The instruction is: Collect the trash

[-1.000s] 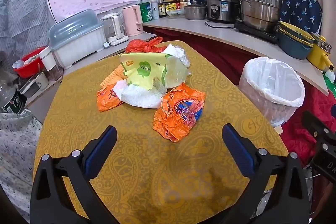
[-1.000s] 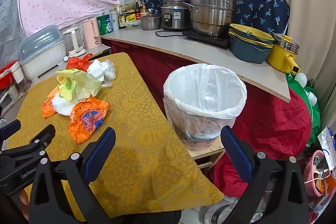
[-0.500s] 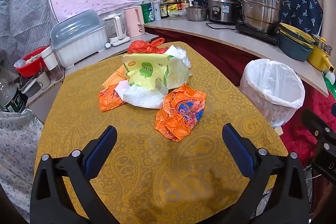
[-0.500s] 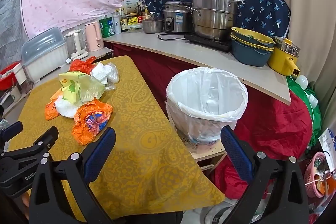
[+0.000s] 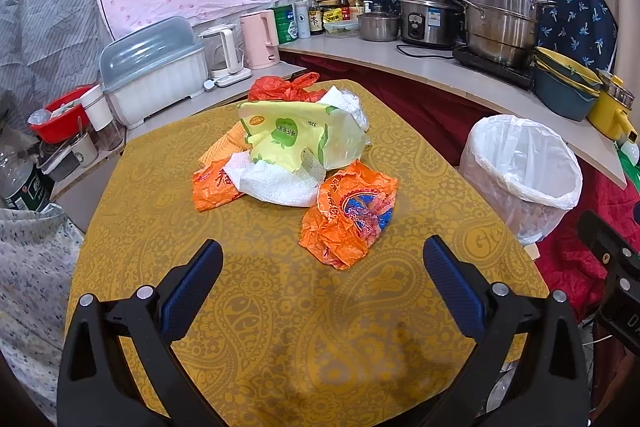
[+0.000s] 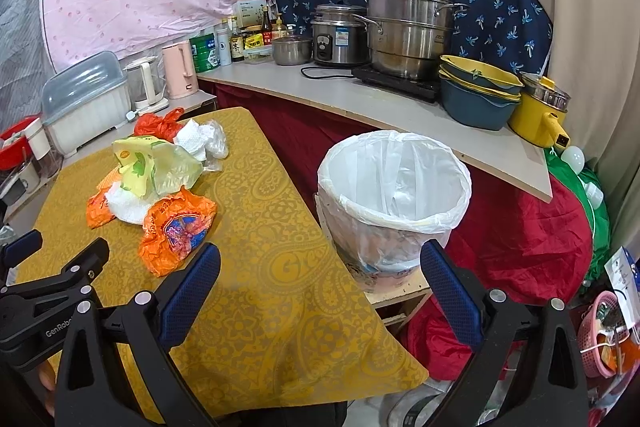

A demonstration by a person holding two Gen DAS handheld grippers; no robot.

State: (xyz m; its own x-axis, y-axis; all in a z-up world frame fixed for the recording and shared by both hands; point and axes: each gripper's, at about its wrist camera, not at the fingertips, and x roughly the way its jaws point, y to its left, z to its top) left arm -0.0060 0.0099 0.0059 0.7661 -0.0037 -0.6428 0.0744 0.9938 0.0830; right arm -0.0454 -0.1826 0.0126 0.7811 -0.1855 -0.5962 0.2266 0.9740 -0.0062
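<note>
Both grippers, left (image 5: 322, 269) and right (image 6: 320, 273), have crept closer to the trash (image 5: 296, 155). Jaws wide, empty. Nothing binned (image 6: 394, 183) yet.

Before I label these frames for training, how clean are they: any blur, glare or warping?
Left wrist view: sharp, evenly lit, soft shadows under the open left gripper; fisheye bends the table edge. Right wrist view: also sharp, mild sheen on the bin liner; counter curves, corners vignetted black.
</note>
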